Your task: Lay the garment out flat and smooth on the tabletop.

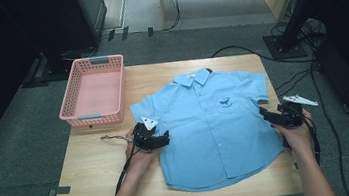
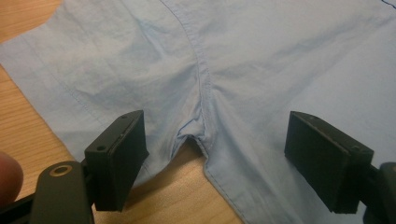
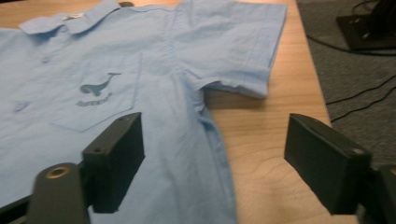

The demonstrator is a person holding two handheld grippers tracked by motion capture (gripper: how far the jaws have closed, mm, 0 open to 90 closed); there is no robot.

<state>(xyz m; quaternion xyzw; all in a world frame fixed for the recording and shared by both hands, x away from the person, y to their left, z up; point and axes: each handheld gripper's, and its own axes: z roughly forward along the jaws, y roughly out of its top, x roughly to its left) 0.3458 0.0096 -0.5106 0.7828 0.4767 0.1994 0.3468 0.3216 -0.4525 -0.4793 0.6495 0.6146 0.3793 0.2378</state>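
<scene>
Room: grey carpet underfoot, cables trailing off to the right, and a light wooden table [image 1: 96, 173] carrying the work.
Left tongs [image 1: 160, 140]: jaws spread wide, nothing between them yet; in the left gripper view they straddle the underarm notch where the sleeve seam meets the side seam, hovering just over the cloth without a clear pinch.
Right tongs [image 1: 267, 117]: equally wide open and empty; in the right gripper view one jaw sits above the shirt's side edge, the other above bare wood beside it.
Shirt [image 1: 211, 123]: light blue, short-sleeved, lying flat and face up in the middle of the table, collar away from the person, buttoned, a small whale print on the chest pocket [image 3: 100, 95].
Basket [image 1: 93, 90]: pink, perforated, on the far left corner of the table, well apart from the shirt.
Risk, left side: closing right at the notch could catch only the top layer, so the front would lift while the back stays on the wood.
Risk, right side: with one jaw off the fabric, a shallow bite may take only the hem, and the cloth could slip out once lifted.
Risk, both: uneven grips would likely skew any fold and wrinkle the panel.
Risk, table: jaws pressed too low might scrape the wood and bunch the fabric.
</scene>
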